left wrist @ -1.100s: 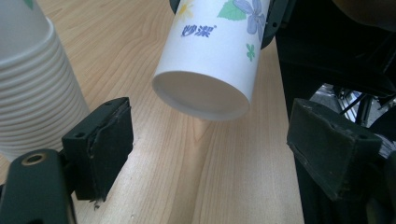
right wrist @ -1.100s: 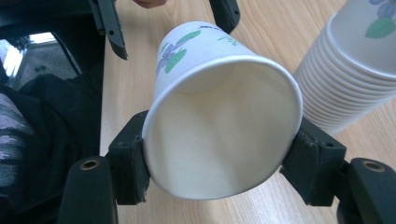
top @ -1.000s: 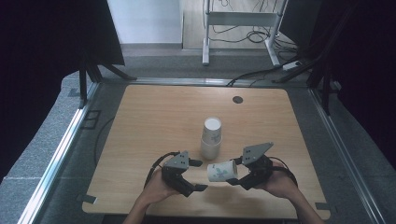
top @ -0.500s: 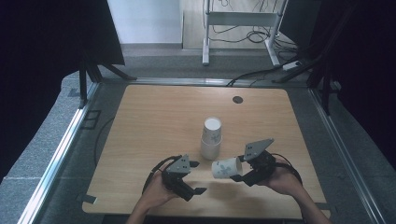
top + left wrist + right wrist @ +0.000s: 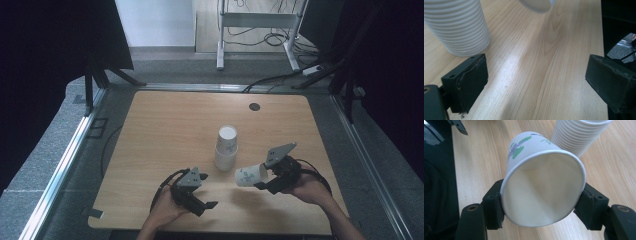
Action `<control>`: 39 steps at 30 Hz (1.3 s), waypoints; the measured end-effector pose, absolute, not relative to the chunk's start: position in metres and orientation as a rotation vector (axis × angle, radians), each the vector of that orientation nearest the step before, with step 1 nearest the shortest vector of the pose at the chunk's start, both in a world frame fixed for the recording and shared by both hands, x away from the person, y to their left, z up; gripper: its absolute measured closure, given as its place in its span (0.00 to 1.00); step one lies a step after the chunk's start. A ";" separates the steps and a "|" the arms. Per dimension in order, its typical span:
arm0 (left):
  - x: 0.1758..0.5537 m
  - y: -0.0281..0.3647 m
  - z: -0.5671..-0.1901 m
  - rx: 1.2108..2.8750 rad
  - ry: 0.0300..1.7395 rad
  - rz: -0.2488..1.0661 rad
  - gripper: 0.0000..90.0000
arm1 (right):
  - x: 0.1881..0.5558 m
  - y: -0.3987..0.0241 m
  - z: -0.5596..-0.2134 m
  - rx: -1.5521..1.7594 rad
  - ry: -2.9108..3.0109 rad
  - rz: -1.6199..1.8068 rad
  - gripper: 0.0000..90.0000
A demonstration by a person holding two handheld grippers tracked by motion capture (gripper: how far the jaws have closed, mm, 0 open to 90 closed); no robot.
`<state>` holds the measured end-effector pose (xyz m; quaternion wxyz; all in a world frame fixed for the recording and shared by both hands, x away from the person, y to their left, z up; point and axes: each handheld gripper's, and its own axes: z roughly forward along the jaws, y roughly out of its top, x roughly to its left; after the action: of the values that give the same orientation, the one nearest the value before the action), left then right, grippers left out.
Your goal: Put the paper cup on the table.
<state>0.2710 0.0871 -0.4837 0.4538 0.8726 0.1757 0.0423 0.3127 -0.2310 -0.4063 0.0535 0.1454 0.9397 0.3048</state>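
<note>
Paper, white with a small green-and-purple flower print, is what the right gripper [image 5: 261, 181] pinches: a single paper cup [image 5: 251, 175] clamped across its rim and held on its side above the table, base pointing toward the left gripper [image 5: 204, 206]. In the right gripper view the cup's [image 5: 541, 190] open mouth faces the camera with a black jaw pressed on either side of it. The left gripper's jaws have just been opening and now stand spread wide with nothing between them, only bare wood showing in the left gripper view. The stack of nested paper cups [image 5: 226, 148] stands upright just beyond the two grippers, near the table's middle. The step in hand looks like one cup freshly separated from the stack and passed fully to the right gripper; the next move probably calls for turning it upright and setting it down on open wood, gently, since the thin rim could buckle. The wooden table [image 5: 160, 130] is light-grained with a dark round cable port [image 5: 254, 106] near its far edge; grey carpet, black curtains and a white metal frame [image 5: 260, 25] with loose cables lie beyond.
</note>
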 end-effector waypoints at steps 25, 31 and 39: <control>0.267 0.091 -0.503 2.244 0.511 0.167 0.00 | 0.341 -0.250 -0.392 0.599 2.893 0.621 0.36; 0.266 0.090 -0.506 2.260 0.517 0.183 0.00 | 0.349 -0.256 -0.389 0.654 2.902 0.540 0.36; 0.265 0.089 -0.508 2.282 0.510 0.199 0.00 | 0.361 -0.264 -0.386 0.728 2.915 0.426 0.37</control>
<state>0.2652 0.0892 -0.5081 0.3871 0.8966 0.2003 0.0783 0.3614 -0.2639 -0.3864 0.0534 0.2395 0.9592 0.1403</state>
